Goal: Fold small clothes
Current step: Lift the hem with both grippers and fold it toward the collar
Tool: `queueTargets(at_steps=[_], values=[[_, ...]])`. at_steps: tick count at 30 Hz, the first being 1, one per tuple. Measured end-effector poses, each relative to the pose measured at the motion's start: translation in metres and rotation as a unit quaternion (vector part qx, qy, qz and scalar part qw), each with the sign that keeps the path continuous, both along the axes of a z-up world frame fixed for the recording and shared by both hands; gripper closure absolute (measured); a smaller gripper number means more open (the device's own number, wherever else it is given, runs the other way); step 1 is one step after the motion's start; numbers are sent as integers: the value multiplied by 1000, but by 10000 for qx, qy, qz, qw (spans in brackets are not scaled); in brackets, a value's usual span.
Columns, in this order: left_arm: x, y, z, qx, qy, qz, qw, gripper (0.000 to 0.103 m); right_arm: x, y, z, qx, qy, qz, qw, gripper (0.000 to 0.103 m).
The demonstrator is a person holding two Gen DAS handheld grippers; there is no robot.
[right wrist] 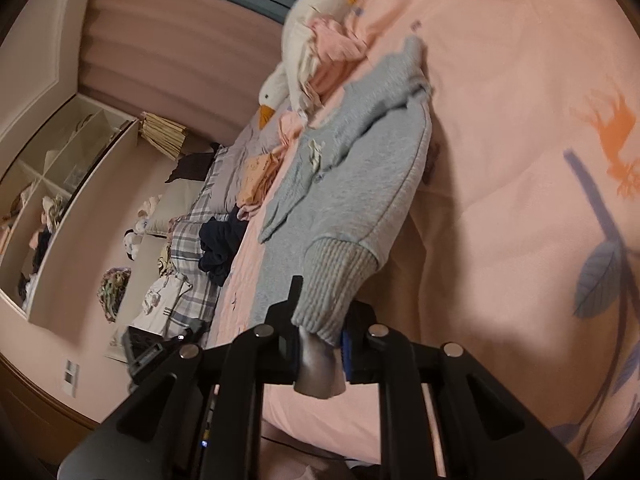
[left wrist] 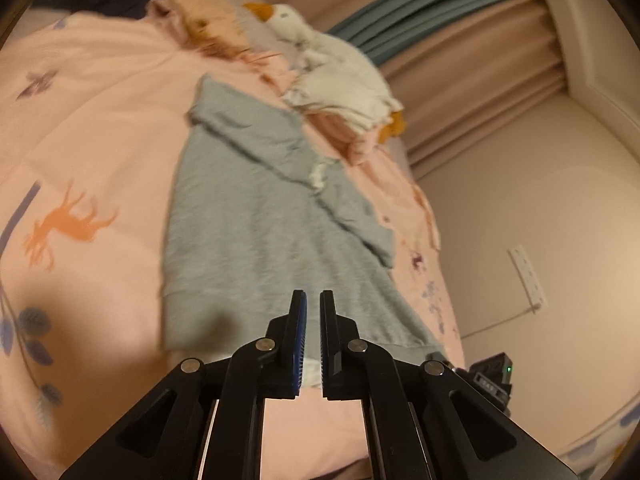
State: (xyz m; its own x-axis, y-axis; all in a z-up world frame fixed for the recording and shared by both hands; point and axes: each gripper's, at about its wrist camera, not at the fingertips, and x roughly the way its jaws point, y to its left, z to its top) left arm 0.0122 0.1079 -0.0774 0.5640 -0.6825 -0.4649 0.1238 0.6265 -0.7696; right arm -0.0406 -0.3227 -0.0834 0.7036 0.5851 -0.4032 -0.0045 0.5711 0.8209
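Note:
A grey sweatshirt lies flat on the pink patterned bed cover, one sleeve folded across its chest. My left gripper hovers low over the hem near the bed's edge, shut; whether it pinches any cloth I cannot tell. In the right wrist view the same sweatshirt runs away from me. My right gripper is shut on the ribbed cuff of its sleeve, which is lifted off the bed cover.
A white goose plush and pink clothes lie beyond the sweatshirt, by the curtain. Dark clothes and a plaid pillow sit further along the bed. A wall shelf holds small items. A wall socket is past the bed's edge.

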Motion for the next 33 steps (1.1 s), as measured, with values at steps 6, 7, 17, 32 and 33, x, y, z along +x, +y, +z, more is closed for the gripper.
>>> queueTargets(at_steps=[6,7,17,32,33], values=[[13,16,-32,210,658,327,9971,95,8,-9,-23,-33,418,-156,9990,59],[15,19,-36,207,719,377,9965,84,8,-10,-24,-54,445,-194,9988,56],[33,27,-59,-14,1013,482,9937,51,27,-20,-29,-462,733,-251,9959,52],[38,8,-46,-118,844,-350,9957,78,40,-15,-25,-590,619,295,9959,82],[41,9,-38,-309,764,-380,9959,78,42,-14,-20,-528,536,322,9966,82]])
